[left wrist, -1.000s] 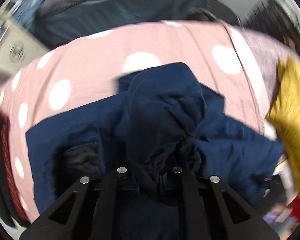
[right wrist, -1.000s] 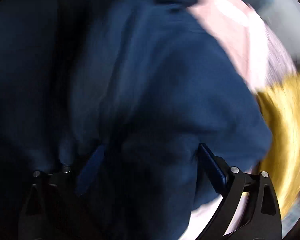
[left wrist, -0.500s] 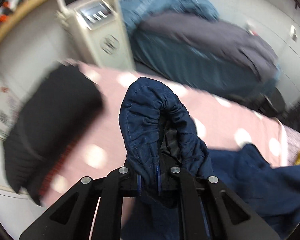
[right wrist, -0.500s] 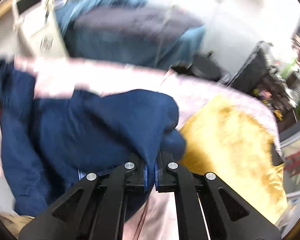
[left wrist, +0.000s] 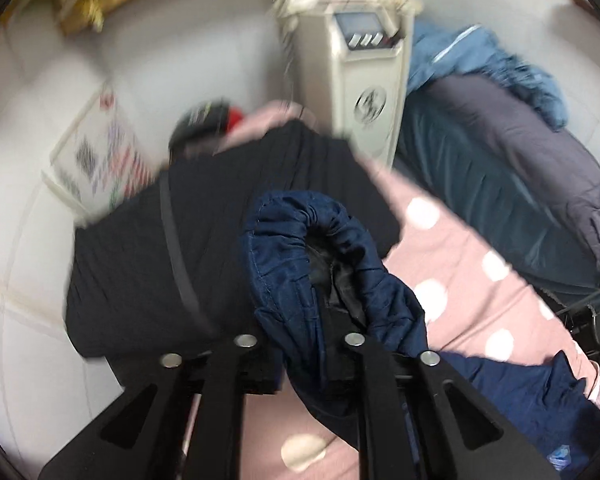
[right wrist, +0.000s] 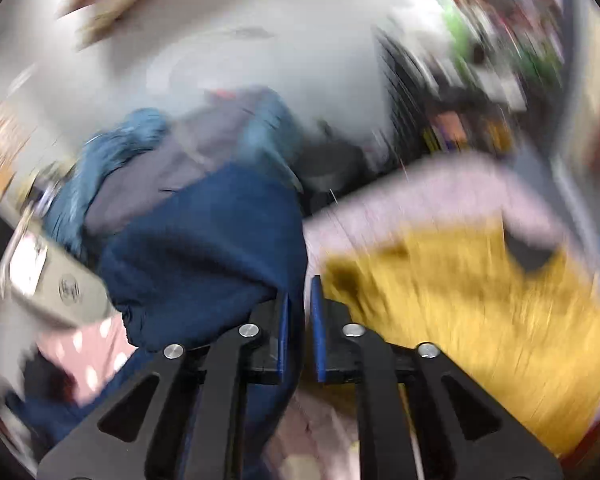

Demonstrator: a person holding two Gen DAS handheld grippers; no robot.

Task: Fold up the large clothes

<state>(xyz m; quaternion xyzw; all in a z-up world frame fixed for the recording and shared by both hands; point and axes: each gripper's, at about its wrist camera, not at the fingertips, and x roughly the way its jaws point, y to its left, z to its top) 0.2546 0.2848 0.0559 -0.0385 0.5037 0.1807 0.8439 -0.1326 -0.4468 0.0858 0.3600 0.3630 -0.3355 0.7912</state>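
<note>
A navy padded jacket lies on a pink bed cover with white dots (left wrist: 452, 264). In the left wrist view its gathered sleeve cuff (left wrist: 288, 264) stands up out of my left gripper (left wrist: 308, 344). The jaws are opening, with the cuff still pinched between them. In the blurred right wrist view a bunched fold of the navy jacket (right wrist: 204, 256) drapes over the left finger of my right gripper (right wrist: 301, 320). Its blue pads (right wrist: 319, 320) are opening, and the cloth still runs down between them.
A black garment (left wrist: 148, 264) lies on the bed to the left, and a yellow garment (right wrist: 460, 304) to the right. A white machine with a screen (left wrist: 364, 80) stands behind the bed. Blue and grey bedding (left wrist: 500, 152) is heaped beside it. Shelves (right wrist: 480, 92) are at the back right.
Both grippers rose and swung with the jacket. The right went from wide open over the cloth to shut on a fold, and its pads now stand slightly apart. The left jaws have widened a little around the cuff.
</note>
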